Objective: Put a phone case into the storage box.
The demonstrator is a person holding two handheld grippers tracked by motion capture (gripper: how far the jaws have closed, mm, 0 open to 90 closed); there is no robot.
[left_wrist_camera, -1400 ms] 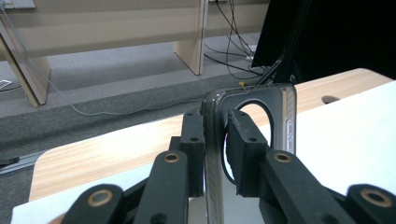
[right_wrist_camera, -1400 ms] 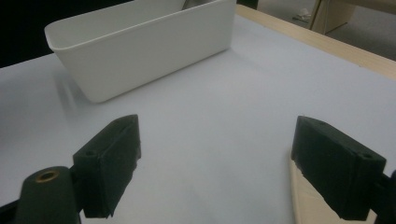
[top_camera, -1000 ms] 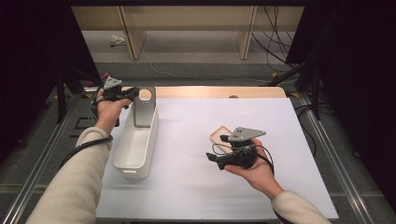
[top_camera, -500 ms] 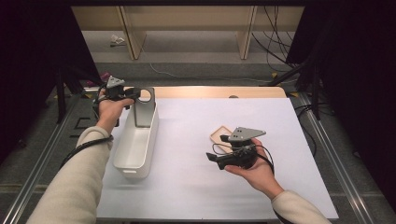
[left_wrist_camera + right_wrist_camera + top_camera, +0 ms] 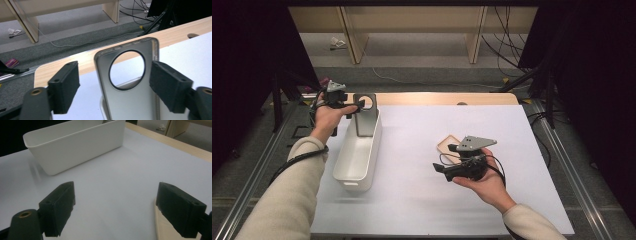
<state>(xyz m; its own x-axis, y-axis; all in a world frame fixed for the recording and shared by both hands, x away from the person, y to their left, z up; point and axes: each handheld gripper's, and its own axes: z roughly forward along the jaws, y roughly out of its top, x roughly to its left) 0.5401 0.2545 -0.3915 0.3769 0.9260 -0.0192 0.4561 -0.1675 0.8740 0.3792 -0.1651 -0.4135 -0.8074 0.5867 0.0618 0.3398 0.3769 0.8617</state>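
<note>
My left gripper (image 5: 353,104) hovers at the far end of the white bin (image 5: 357,152), its jaws spread wide on either side of the grey metal plate (image 5: 365,114) that stands upright in that end of the bin. In the left gripper view the plate (image 5: 130,80) rises between the two black pads, with a round hole through its upper part; the right pad looks close to the plate's edge and the left pad (image 5: 64,86) stands apart from it, so nothing is clamped. I cannot tell whether the right pad actually touches.

My right gripper (image 5: 443,169) is held well to the right of the bin, low over the white table cover (image 5: 422,200), jaws released and holding nothing. In the right gripper view the bin (image 5: 75,145) lies ahead, beyond the open jaws. A flat pale wooden piece (image 5: 447,145) lies on the cover just beside this gripper, on its far side from the person, and its edge (image 5: 162,227) shows near the right pad.
</note>
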